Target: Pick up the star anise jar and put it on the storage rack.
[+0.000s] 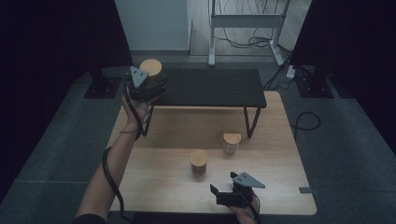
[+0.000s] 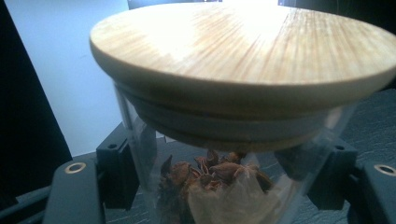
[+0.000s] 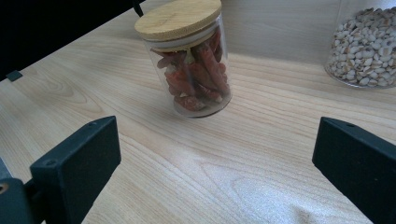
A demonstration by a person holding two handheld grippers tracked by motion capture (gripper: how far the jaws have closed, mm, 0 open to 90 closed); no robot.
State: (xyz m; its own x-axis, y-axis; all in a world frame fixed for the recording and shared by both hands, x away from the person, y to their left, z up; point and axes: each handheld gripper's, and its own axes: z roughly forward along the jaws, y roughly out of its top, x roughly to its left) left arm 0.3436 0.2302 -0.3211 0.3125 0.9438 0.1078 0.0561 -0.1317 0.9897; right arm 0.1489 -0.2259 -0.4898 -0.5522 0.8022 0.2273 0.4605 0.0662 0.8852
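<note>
My left gripper (image 1: pixel 150 80) is shut on a glass jar of star anise (image 2: pixel 219 186) with a round wooden lid (image 1: pixel 151 66), held at the left end of the low black shelf (image 1: pixel 215 88). The black jaws press on both sides of the glass in the left gripper view. A jar of red dried chillies (image 3: pixel 196 70) with a wooden lid stands on the wooden table (image 1: pixel 154 182); in the high view this chilli jar (image 1: pixel 199 162) is mid-table. My right gripper (image 1: pixel 223 188) stands open near the front edge, pointing toward it, nothing between its jaws.
A third jar (image 1: pixel 231 143) with pale seeds (image 3: pixel 366 46) stands right of the chilli jar, near the shelf's right leg (image 1: pixel 252 122). Behind the table are a white frame stand (image 1: pixel 245 21) and cables on the floor. Grey carpet surrounds the table.
</note>
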